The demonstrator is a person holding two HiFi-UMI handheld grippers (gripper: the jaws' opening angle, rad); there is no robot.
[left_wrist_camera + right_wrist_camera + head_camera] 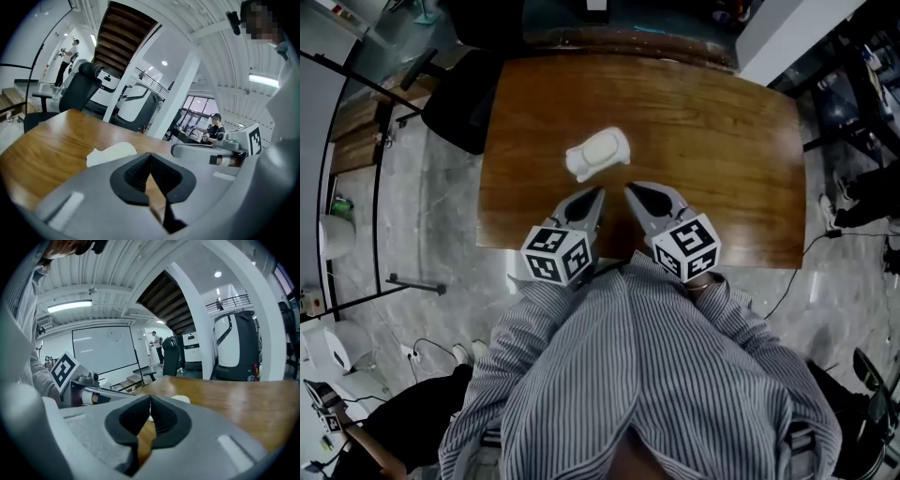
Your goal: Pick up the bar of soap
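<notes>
Centrally, white bar of soap [598,153] on wooden worktop [722,141], left gripper [596,195] and right gripper [633,191] just short of it, fingers of both closed and empty, black chair [457,103] at far-left corner.

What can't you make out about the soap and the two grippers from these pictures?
Bar of soap: in the head view it is too small and washed out to tell whether it is bare or wrapped.
Its lower edge: in the left gripper view it is hidden behind the left gripper.
Most of it: in the right gripper view it is hidden behind the right gripper; only a white sliver shows.
</notes>
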